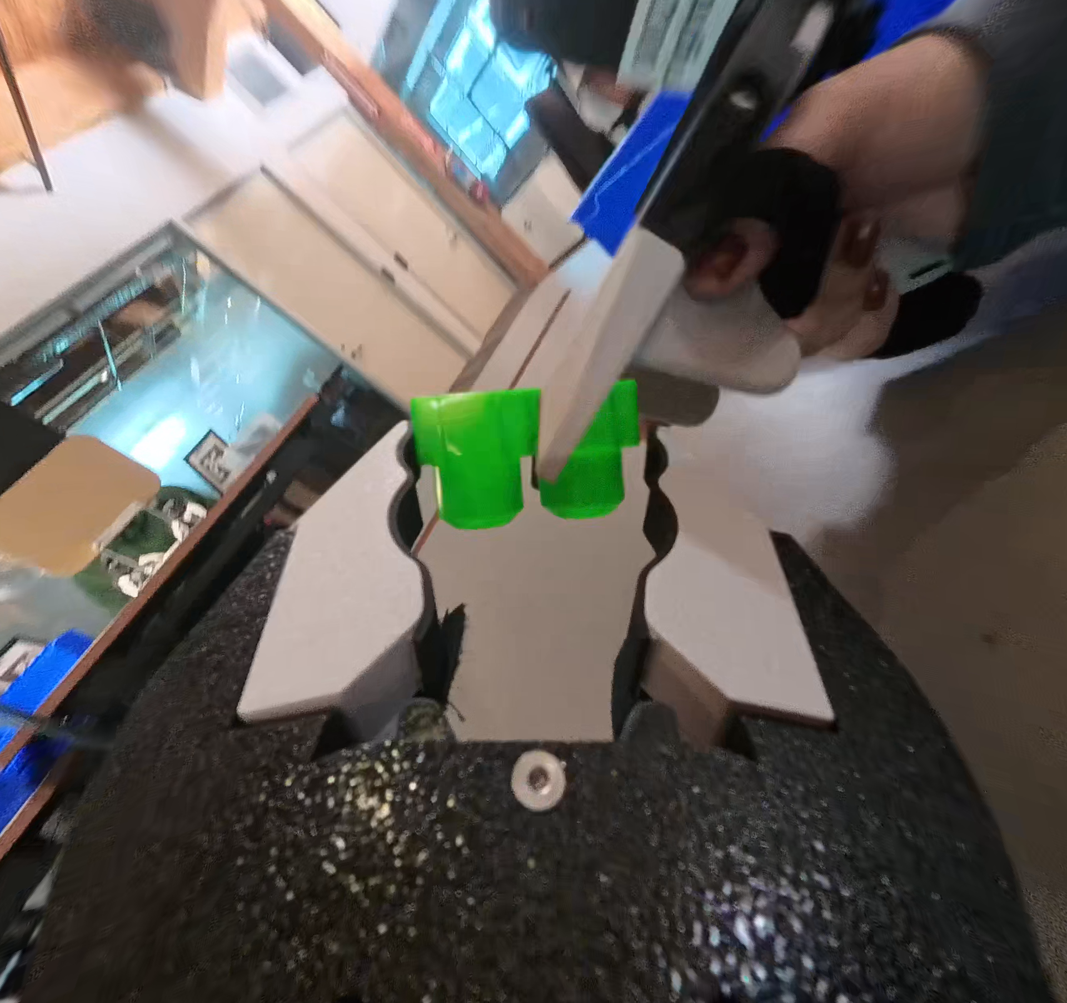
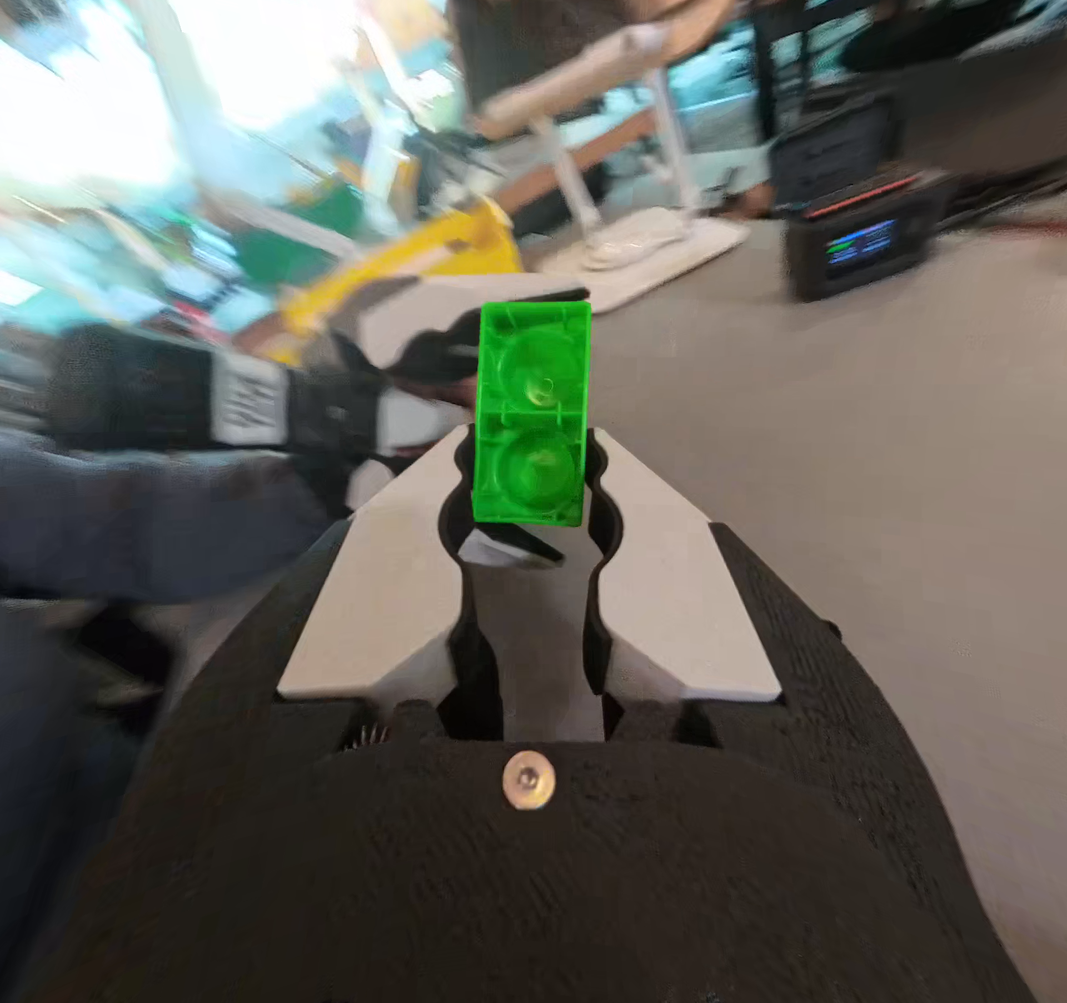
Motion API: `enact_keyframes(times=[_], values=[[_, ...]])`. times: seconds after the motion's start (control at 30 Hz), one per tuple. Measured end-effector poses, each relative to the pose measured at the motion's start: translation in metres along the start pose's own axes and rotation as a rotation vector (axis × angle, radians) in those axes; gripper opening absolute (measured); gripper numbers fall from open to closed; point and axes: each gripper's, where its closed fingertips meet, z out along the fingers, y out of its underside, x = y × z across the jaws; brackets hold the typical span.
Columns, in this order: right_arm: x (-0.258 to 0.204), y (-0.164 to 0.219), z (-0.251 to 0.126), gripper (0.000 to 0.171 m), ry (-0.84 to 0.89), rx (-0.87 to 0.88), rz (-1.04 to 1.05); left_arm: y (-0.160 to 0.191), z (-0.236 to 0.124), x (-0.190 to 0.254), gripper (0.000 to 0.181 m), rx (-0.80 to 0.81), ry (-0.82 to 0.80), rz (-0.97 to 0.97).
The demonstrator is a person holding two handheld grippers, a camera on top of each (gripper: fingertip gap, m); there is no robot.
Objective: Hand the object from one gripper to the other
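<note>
Right claw point(image 2: 528, 475) pinches the green brick point(image 2: 531, 415), centre frame. Left claw point(image 1: 528, 455) is narrow around it, contact unclear. I'd confirm left grip before easing right.

There is one green toy brick point(image 1: 479, 461), and it carries two round studs on one face and two round hollows on the other point(image 2: 531, 415). Two grippers are in view: the left gripper point(image 1: 528, 444) and the right gripper point(image 2: 528, 444), each with two pale fingers. One person's hand point(image 1: 877, 178) shows, holding the right gripper. Among the blurred background things, one small black box with one lit screen point(image 2: 860, 241) stands on the floor.
</note>
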Motion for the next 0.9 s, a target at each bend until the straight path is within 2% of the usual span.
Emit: enact_keyframes(times=[0.1,0.17,0.2,0.23,0.37,0.4,0.43,0.53,0.63,0.7,0.8,0.9], values=[[-0.027,-0.008,-0.009,0.035,-0.330,0.046,0.325,-0.005,-0.002,0.006,0.091,0.049,0.028,0.008],[-0.033,-0.007,-0.014,0.035,-0.435,0.037,0.423,-0.013,-0.004,0.011,0.088,0.095,0.055,0.009],[-0.037,-0.006,-0.017,0.035,-0.482,0.028,0.455,-0.019,-0.006,0.009,0.080,0.121,0.038,0.008],[-0.040,-0.006,-0.018,0.035,-0.507,0.024,0.470,-0.023,-0.008,0.007,0.073,0.146,0.022,0.013],[-0.041,-0.006,-0.018,0.035,-0.507,0.019,0.463,-0.025,-0.008,0.005,0.071,0.140,0.027,0.012],[-0.036,-0.007,-0.016,0.035,-0.476,0.032,0.455,-0.021,-0.006,0.003,0.071,0.110,0.019,0.004],[-0.027,-0.007,-0.013,0.041,-0.405,0.047,0.427,-0.014,-0.003,0.000,0.071,0.055,0.003,0.000],[0.008,0.002,-0.005,0.061,-0.070,0.010,0.182,0.015,0.007,-0.001,0.071,-0.144,-0.010,0.025],[0.032,0.005,-0.003,0.062,0.275,-0.077,-0.214,0.035,0.012,0.007,0.071,-0.280,0.013,0.080],[0.037,0.006,-0.001,0.057,0.422,-0.138,-0.397,0.043,0.013,0.011,0.071,-0.336,0.020,0.105],[0.035,0.011,0.003,0.040,0.489,-0.186,-0.490,0.049,0.014,0.012,0.071,-0.368,0.027,0.094],[0.033,0.011,0.003,0.039,0.462,-0.186,-0.430,0.046,0.013,0.013,0.071,-0.339,0.037,0.073]])
